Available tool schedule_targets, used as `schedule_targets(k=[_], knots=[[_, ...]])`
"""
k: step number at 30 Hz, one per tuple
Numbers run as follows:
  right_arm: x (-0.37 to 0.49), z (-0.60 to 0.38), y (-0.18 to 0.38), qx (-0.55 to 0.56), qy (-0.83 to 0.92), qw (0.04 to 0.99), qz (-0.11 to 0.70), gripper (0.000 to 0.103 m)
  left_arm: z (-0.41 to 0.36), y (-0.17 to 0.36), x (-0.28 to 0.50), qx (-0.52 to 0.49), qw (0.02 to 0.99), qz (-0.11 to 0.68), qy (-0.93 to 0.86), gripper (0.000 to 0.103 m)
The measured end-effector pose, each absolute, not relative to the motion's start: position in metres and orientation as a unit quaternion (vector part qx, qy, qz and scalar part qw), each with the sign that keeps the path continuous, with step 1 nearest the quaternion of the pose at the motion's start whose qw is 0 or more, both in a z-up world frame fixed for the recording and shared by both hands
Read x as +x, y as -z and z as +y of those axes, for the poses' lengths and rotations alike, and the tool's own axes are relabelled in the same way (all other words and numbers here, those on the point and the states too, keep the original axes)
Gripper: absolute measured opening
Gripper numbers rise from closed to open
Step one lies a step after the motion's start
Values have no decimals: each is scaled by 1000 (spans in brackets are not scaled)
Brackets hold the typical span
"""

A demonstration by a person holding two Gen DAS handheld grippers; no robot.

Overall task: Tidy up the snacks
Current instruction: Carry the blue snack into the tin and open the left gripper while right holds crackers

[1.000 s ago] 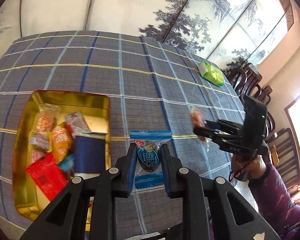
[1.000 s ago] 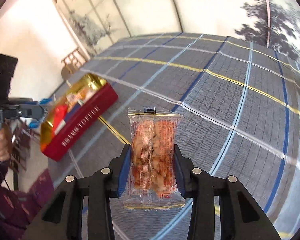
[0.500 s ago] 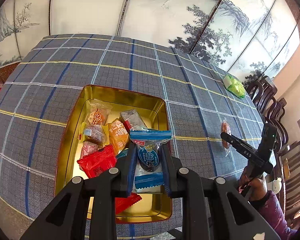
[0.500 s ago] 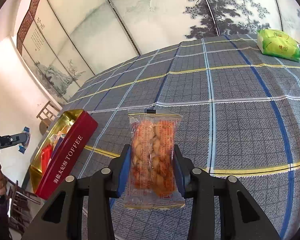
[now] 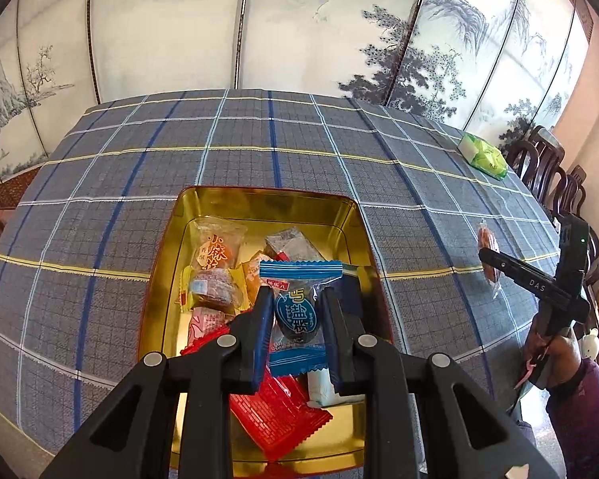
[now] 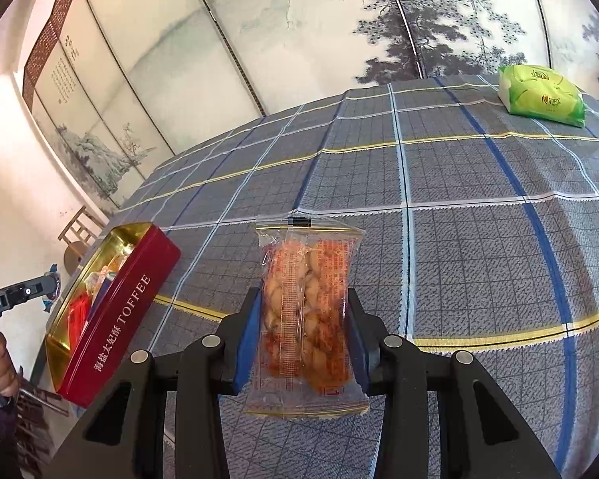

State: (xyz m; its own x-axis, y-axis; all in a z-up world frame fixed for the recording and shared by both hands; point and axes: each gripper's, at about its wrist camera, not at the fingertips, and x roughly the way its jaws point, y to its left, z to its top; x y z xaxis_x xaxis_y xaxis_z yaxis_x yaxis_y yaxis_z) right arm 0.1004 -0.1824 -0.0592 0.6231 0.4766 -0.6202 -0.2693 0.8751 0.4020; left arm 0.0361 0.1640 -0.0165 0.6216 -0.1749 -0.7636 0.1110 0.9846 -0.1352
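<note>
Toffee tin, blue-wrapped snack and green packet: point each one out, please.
toffee tin [image 6: 118, 315], right wrist view, on its red side wall with the lettering.
blue-wrapped snack [image 5: 297, 311], left wrist view, on its printed middle between the fingers.
green packet [image 6: 541, 94], right wrist view, on its top face.

Wrapped snacks crowd the gold-lined red rectangular metal tin [image 5: 351, 215] except bare floor along its far wall; open checked grey-blue tablecloth [image 6: 479, 247] stretches right of it toward the green soft packet [image 6: 541, 94].
</note>
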Motion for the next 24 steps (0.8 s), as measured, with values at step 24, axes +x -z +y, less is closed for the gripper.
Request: schedule_targets(k=[24], knots=[[101,-184,63,143,-211,887,384,41,173,38,105,-26,894,447,28,21]])
